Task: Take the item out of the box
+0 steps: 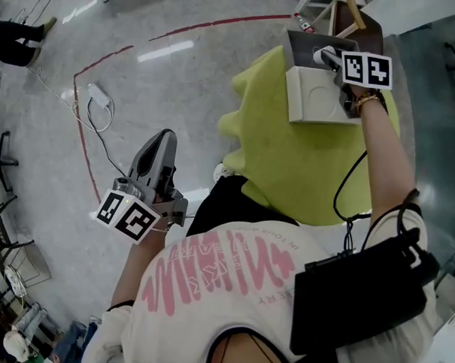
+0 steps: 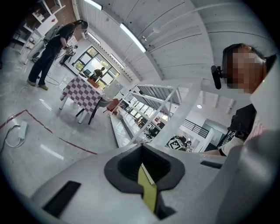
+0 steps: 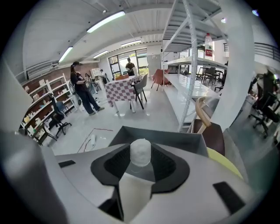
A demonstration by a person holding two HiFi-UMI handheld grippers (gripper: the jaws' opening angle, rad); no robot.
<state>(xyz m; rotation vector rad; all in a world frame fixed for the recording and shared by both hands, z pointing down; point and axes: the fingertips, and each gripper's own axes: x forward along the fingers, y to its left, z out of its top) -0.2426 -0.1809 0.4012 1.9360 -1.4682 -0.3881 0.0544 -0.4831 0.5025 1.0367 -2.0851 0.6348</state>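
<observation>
Wearing a white shirt (image 1: 223, 278) with pink print and a black pack (image 1: 365, 296) at the right side, the person holds a gripper in each hand. The left gripper (image 1: 164, 140) is low at the left over the floor, well apart from the box. Its jaws are drawn together, with only a thin yellow-green strip (image 2: 147, 189) showing in the slit between them; what that strip is cannot be told.

Farther out, the right gripper (image 1: 329, 59) is stretched forward and tilted down. Its jaws stand partly apart, and the pads press on either side of a small white item (image 3: 140, 152), a rounded cylinder. The item sits over the open mouth of the box (image 1: 314, 98), which has white outer walls and a grey inside. Whether its lower end is clear of the rim cannot be told. The box rests on a yellow-green surface (image 1: 289, 157) with a scalloped edge.

Beyond lies a grey speckled floor (image 1: 186, 85) with a red line (image 1: 197, 25) and a white adapter (image 1: 100, 96) on a cable. Far off are a checkered table (image 3: 124, 89), a standing person (image 3: 83, 89) and a metal rack (image 3: 189, 65).
</observation>
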